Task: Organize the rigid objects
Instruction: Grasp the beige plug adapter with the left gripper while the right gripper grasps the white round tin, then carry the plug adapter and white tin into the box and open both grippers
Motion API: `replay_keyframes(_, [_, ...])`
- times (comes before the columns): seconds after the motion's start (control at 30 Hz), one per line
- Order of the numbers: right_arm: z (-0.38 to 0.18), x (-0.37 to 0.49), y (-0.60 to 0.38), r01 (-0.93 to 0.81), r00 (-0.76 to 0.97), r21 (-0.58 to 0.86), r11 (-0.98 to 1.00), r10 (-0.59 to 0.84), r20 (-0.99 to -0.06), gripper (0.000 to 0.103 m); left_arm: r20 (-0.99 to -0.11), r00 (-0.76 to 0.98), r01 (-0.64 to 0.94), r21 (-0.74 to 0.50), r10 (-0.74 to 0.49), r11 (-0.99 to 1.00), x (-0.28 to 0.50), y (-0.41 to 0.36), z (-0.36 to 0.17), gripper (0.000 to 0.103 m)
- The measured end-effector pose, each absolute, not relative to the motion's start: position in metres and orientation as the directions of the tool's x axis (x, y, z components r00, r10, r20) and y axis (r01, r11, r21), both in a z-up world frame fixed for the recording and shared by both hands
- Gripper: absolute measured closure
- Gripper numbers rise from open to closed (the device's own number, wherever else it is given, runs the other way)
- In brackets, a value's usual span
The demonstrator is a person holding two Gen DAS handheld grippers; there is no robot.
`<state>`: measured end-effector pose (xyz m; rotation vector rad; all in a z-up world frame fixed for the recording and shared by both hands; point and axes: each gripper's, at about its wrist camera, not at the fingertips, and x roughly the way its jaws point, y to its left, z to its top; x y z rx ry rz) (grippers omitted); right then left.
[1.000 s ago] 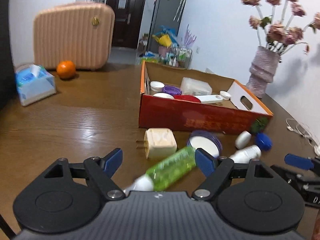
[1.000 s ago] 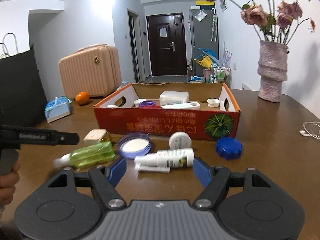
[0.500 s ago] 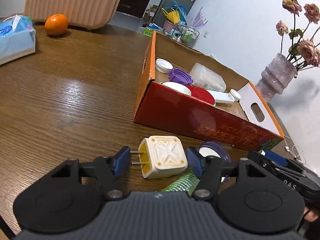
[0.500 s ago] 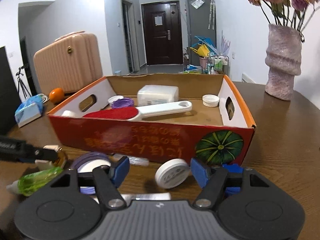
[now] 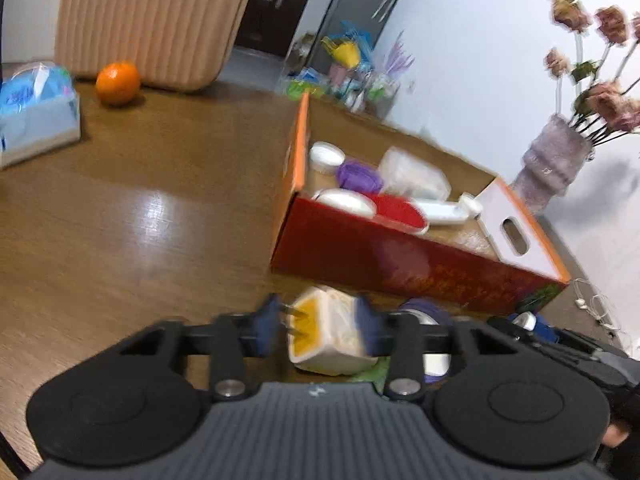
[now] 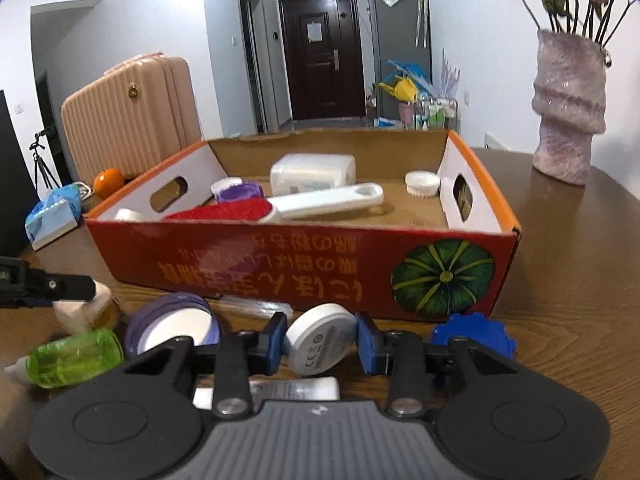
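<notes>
Since half a second ago both grippers have narrowed around their targets and the left wrist view has tilted and blurred.

Left wrist view: the left gripper (image 5: 318, 322) has its blue pads on either side of the cream plug adapter (image 5: 328, 334), the right pad against its side and the left pad at its prongs; motion blur hides whether the grip is firm. The adapter sits by the near long wall of the red cardboard box (image 5: 400, 256), on the wooden table (image 5: 120, 208).

Right wrist view: the right gripper (image 6: 321, 340) brackets the white round puck (image 6: 320, 340), its pads just beside it but not clearly touching. The puck stands on edge at the box's near wall, between a purple-rimmed lid (image 6: 176, 326) and a blue cap (image 6: 474, 334). A green bottle (image 6: 72, 356) lies towards the table's left edge.
</notes>
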<state>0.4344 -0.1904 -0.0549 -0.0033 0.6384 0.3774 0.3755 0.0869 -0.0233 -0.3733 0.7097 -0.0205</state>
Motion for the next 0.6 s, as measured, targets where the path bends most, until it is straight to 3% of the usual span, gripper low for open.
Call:
replay_keyframes(0.07, [-0.047, 0.426, -0.189, -0.351, 0.75, 0.105, 0.931, 0.346, -0.564, 0.067, -0.619, 0.769, -0.087, -0.345, -0.157, 0.935, 0.37, 0.086, -0.014, 0.08])
replay_keyframes(0.1, [-0.043, 0.421, -0.189, -0.353, 0.754, 0.106, 0.929, 0.35, -0.555, 0.067, -0.611, 0.778, -0.081, -0.327, -0.146, 0.942, 0.366, 0.083, -0.011, 0.091])
replay_keyframes(0.17, [-0.035, 0.408, -0.189, -0.36, 0.763, 0.111, 0.926, 0.361, -0.536, 0.067, -0.6, 0.792, -0.076, -0.281, -0.113, 0.957, 0.357, 0.077, -0.005, 0.096])
replay_keyframes(0.6, [-0.008, 0.316, -0.21, -0.374, 0.786, 0.153, 0.915, 0.4, -0.472, 0.067, -0.516, 0.853, -0.005, -0.157, -0.078, 0.988, 0.303, 0.048, 0.03, 0.098])
